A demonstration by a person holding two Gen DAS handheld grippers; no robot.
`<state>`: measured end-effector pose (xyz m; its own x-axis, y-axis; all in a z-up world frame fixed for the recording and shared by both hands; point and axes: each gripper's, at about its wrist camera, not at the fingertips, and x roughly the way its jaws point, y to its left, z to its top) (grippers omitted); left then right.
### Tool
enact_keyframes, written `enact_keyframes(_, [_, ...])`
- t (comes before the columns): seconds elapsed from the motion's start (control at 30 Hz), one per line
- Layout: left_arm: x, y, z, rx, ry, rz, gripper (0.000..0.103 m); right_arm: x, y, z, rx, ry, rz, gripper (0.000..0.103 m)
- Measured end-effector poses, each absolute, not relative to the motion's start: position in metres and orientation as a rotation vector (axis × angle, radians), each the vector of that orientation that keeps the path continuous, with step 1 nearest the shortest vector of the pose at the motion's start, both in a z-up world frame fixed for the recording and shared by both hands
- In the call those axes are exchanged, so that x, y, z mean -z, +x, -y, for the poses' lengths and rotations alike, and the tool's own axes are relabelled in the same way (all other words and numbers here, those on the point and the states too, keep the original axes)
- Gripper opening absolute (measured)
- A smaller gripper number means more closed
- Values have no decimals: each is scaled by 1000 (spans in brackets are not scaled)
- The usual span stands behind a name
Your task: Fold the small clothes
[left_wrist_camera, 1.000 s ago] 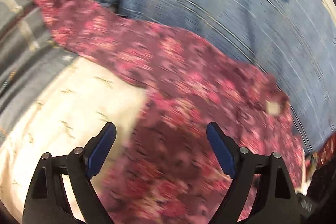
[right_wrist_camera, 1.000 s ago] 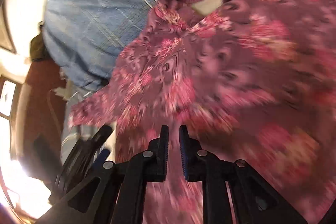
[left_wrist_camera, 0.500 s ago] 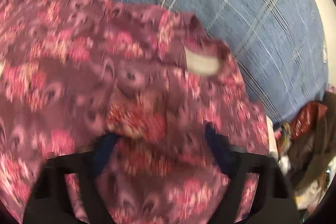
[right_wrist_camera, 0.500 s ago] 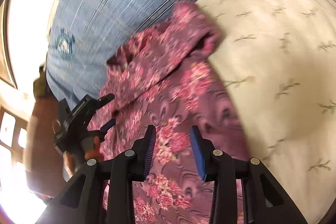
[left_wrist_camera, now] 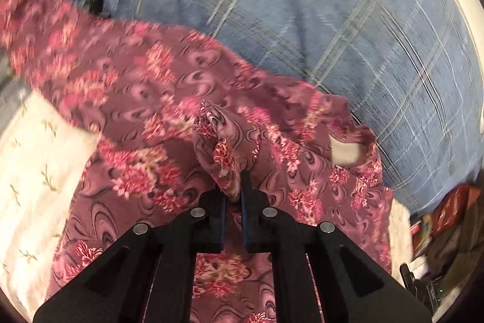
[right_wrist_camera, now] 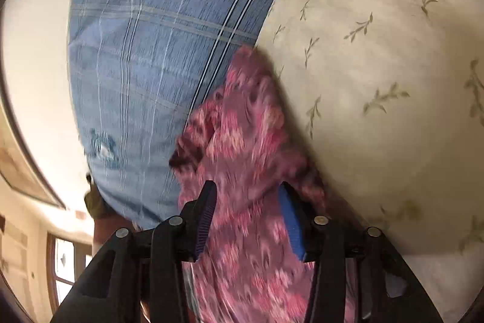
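A maroon garment with pink flowers (left_wrist_camera: 145, 87) lies spread on the cream bedding, its neck label to the right. My left gripper (left_wrist_camera: 233, 186) is shut on a bunched fold of this garment near its middle. In the right wrist view, a sleeve or end of the same garment (right_wrist_camera: 248, 141) lies between the open blue pads of my right gripper (right_wrist_camera: 248, 217). The jaws stand apart around the cloth and do not pinch it.
A blue plaid pillow (left_wrist_camera: 332, 20) lies behind the garment, also in the right wrist view (right_wrist_camera: 151, 50). The cream sheet with a leaf print (right_wrist_camera: 378, 50) spreads to the right, and shows at the left in the left wrist view (left_wrist_camera: 36, 171). Clutter (left_wrist_camera: 447, 217) sits at the far right edge.
My left gripper has gone from wide open to shut on a fold of the garment. My right gripper has opened from shut and swung toward the garment's end by the pillow.
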<state>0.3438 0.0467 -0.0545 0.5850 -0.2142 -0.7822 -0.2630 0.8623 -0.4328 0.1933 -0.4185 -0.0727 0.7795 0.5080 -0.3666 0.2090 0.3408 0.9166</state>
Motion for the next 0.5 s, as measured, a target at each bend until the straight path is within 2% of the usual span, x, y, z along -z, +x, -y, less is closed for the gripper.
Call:
enact_keyframes(0.03, [59,344,-51,-29,-556,-970,7,66,195,420,-203,1193,-653,16])
enact_keyframes(0.07, [67,346,-50,-32,-543,-994,10,60,198,421,-173,1115,-643,8])
enact_keyframes(0.13, [81,351,-43,-43,-481,-1052,12,68,204,420,-93,1008,-747,8])
enact_keyframes(0.17, [82,349,-43,-22,-458,-1040,13,76,204,420,-85,993,-788,2])
enact_keyframes(0.2, [80,347,-43,-10,-450,-1040,15,77,201,421,-105,1000,-787,2])
enact_keyframes(0.23, [75,343,-48,15,-454,-1067,21,75,196,421,-101,994,-798,3])
enact_keyframes(0.27, [71,336,-56,31,-489,-1079,24,68,189,419,-91,974,-810,12])
enact_keyframes(0.33, [59,320,-72,61,-596,-1038,24,49,179,413,-95,916,-792,13])
enact_keyframes(0.4, [40,312,-78,100,-642,-982,36,22,178,398,-159,837,-726,13])
enact_keyframes(0.43, [30,314,-73,114,-622,-965,51,11,181,389,-172,787,-701,18])
enact_keyframes(0.47, [25,317,-67,112,-598,-945,59,1,186,377,-192,713,-676,31])
enact_keyframes(0.5, [23,321,-62,100,-573,-937,60,-4,193,366,-204,656,-661,38])
